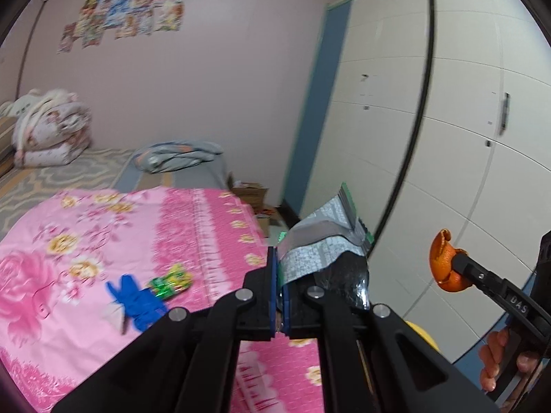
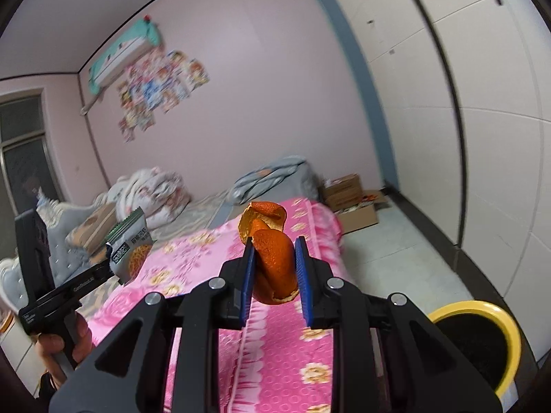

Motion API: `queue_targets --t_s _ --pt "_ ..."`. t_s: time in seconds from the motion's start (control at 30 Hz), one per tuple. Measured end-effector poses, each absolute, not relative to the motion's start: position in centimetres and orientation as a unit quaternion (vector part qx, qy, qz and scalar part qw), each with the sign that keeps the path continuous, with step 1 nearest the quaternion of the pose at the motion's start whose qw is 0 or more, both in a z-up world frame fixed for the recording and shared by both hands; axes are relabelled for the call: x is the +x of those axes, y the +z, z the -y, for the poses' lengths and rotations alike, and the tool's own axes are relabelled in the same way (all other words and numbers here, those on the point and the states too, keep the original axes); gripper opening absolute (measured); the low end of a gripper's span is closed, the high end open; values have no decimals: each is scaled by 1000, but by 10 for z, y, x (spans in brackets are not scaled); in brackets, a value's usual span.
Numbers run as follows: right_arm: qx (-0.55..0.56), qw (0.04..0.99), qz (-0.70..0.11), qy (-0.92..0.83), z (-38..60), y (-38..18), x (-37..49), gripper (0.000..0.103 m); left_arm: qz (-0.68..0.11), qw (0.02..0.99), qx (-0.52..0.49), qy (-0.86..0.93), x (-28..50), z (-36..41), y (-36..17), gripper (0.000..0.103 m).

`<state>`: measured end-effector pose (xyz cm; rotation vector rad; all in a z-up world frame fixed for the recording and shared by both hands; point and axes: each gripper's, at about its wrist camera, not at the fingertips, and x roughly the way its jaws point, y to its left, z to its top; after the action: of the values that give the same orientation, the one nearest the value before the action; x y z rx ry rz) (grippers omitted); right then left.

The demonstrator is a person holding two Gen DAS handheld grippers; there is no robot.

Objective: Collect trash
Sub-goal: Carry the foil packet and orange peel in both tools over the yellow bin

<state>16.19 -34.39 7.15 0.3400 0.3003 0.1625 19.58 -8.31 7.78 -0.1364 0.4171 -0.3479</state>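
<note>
My left gripper [image 1: 279,275] is shut on a crumpled grey snack bag [image 1: 323,237], held up above the pink bed. The same snack bag [image 2: 129,251] shows in the right wrist view at the tip of the left gripper [image 2: 106,268]. My right gripper [image 2: 274,258] is shut on a curled orange peel [image 2: 272,251], also lifted over the bed; the orange peel [image 1: 444,261] appears at far right in the left wrist view. A blue wrapper [image 1: 137,299] and a green-yellow wrapper [image 1: 170,282] lie on the pink floral bedspread [image 1: 86,241]. A yellow-rimmed bin [image 2: 482,340] stands on the floor at lower right.
A white wardrobe [image 1: 447,120] lines the right side. Cardboard boxes [image 2: 351,199] sit on the floor past the bed's foot. Folded quilts [image 1: 51,127] and a grey blanket [image 1: 175,155] lie on the far bed. A person's hand [image 1: 499,361] holds the right gripper's handle.
</note>
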Motion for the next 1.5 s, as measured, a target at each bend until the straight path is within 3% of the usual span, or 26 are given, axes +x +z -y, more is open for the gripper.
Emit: queue_targets --t_s 0.47,1.5 --pt "178 976 -108 -59 438 66 117 21 -193 947 -43 -255 199 194 94 2" --pt "192 935 -226 -197 534 -84 141 22 -336 883 38 -325 262 366 -68 2"
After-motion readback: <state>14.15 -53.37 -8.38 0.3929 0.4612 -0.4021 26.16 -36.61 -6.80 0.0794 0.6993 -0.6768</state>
